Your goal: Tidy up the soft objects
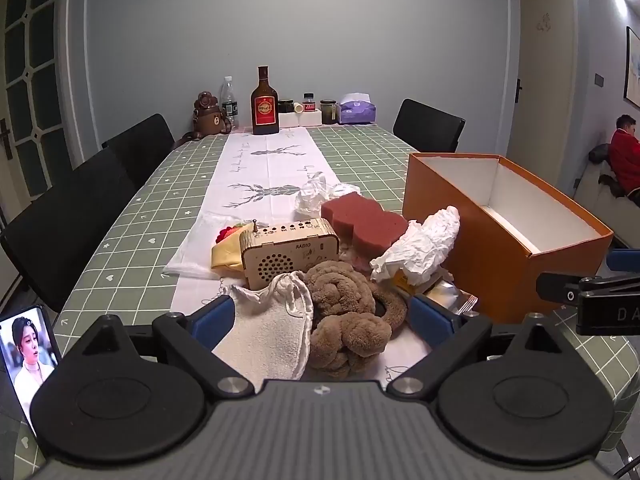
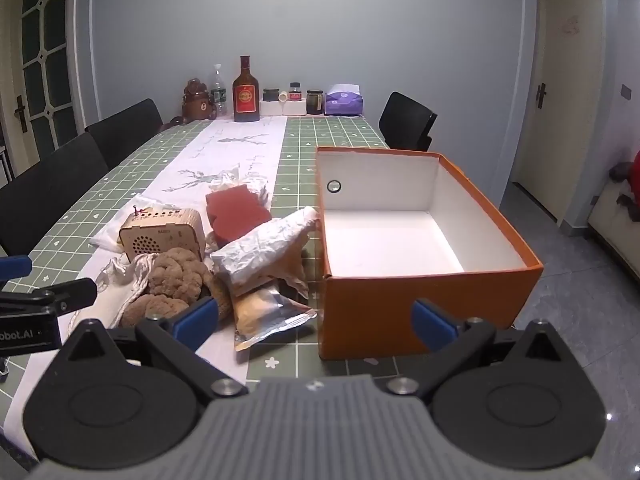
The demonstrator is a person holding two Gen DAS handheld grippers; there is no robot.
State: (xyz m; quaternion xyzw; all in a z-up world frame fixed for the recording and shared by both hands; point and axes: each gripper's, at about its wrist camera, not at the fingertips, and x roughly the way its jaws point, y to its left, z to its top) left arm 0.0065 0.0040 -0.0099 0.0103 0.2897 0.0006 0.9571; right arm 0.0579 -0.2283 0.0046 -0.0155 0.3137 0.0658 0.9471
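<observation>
Now | both jaws apart | orange box (image 2: 400,312) empty | knotted plush (image 1: 344,312) on table

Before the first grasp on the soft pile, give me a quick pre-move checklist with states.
1. Left hand-held gripper open, holding nothing: ok.
2. Right hand-held gripper open, holding nothing: ok.
3. Orange box lidless, nothing inside: ok.
4. Brown knotted plush between the left fingers' line, top exposed: ok.
5. Wooden radio apart from plush: not ok, it sits right behind, touching or nearly.
6. White cloth pouch free of the plush: cannot tell, they overlap.
</observation>
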